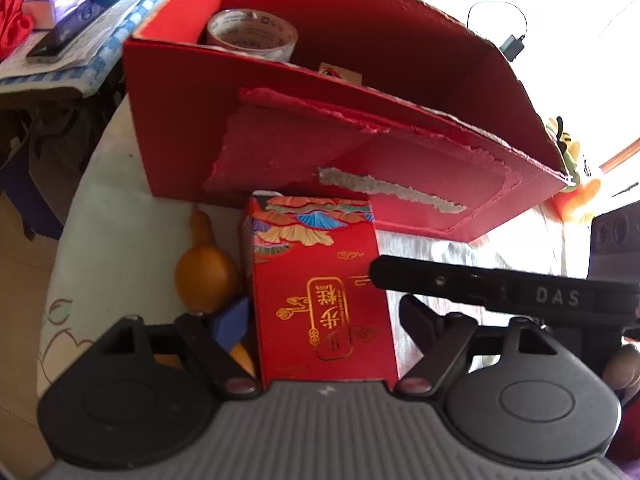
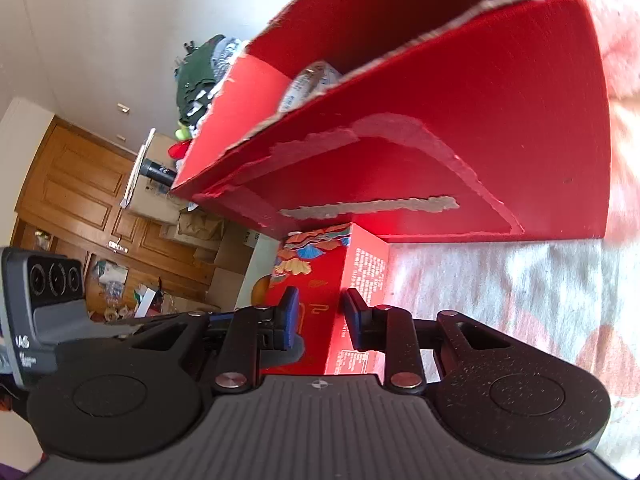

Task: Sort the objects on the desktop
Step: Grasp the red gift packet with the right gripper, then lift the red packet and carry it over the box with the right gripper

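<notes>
**Red carton between two hand-held grippers, before the torn box**

The carton point(image 1: 320, 292) stands on the cloth-covered worktop point(image 1: 112, 216), just in front of the big red box point(image 1: 280, 128). It is a tall red pack: its upper part carries a band of fan-shaped leaves in blue, orange and cream, and lower down a gold-lined label with gold characters. In the right wrist view its side panel point(image 2: 366, 276) is covered in small white print.

The left hand-held gripper point(image 1: 324, 320) has its fingers spread to either side of the carton; a blue pad point(image 1: 234, 316) shows at 9 o'clock of the carton, and whether the pads press on it cannot be told. The right hand-held gripper point(image 2: 320, 312) has its blue-padded fingers apart, standing close to either side of the carton's corner edge, the left pad point(image 2: 290, 312) in front of the decorated face.

At 9 o'clock of the carton lies an orange gourd point(image 1: 204, 268), just beside it.

The box is open-topped, with its front skin torn away in ragged patches. Inside, at 11 o'clock, sits a roll of tape point(image 1: 252, 34).
</notes>
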A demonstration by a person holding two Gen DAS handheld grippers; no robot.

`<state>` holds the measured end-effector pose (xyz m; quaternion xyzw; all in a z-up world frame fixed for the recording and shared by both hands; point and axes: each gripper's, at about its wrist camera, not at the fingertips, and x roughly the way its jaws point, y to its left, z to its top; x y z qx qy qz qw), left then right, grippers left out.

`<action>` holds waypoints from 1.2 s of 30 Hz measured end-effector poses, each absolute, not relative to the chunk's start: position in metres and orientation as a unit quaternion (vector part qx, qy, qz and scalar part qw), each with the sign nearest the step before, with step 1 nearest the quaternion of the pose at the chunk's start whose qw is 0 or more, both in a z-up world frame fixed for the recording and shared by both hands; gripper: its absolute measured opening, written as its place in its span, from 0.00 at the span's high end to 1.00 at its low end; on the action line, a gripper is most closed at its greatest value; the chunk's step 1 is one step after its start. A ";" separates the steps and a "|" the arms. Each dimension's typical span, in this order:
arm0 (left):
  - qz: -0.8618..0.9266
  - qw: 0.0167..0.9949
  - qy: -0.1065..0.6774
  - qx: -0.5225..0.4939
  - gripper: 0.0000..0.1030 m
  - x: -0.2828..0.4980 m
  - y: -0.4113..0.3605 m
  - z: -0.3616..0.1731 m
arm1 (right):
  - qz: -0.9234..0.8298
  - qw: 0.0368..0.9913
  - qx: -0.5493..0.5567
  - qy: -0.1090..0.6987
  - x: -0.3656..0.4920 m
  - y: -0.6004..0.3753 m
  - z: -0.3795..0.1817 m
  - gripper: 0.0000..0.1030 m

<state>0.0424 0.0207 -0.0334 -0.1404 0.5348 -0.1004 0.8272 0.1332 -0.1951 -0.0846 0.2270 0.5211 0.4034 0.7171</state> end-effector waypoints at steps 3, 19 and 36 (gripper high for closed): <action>-0.106 0.827 0.537 -0.130 0.16 0.044 0.015 -0.032 | 0.395 0.712 0.235 0.531 0.134 -0.199 -0.088 0.73; -0.234 0.790 0.559 -0.090 0.15 0.063 -0.056 -0.033 | 0.307 0.742 0.272 0.529 0.117 -0.292 -0.079 0.73; -0.248 0.770 0.583 -0.076 0.09 0.072 -0.104 -0.045 | 0.293 0.745 0.248 0.545 0.116 -0.324 -0.091 0.62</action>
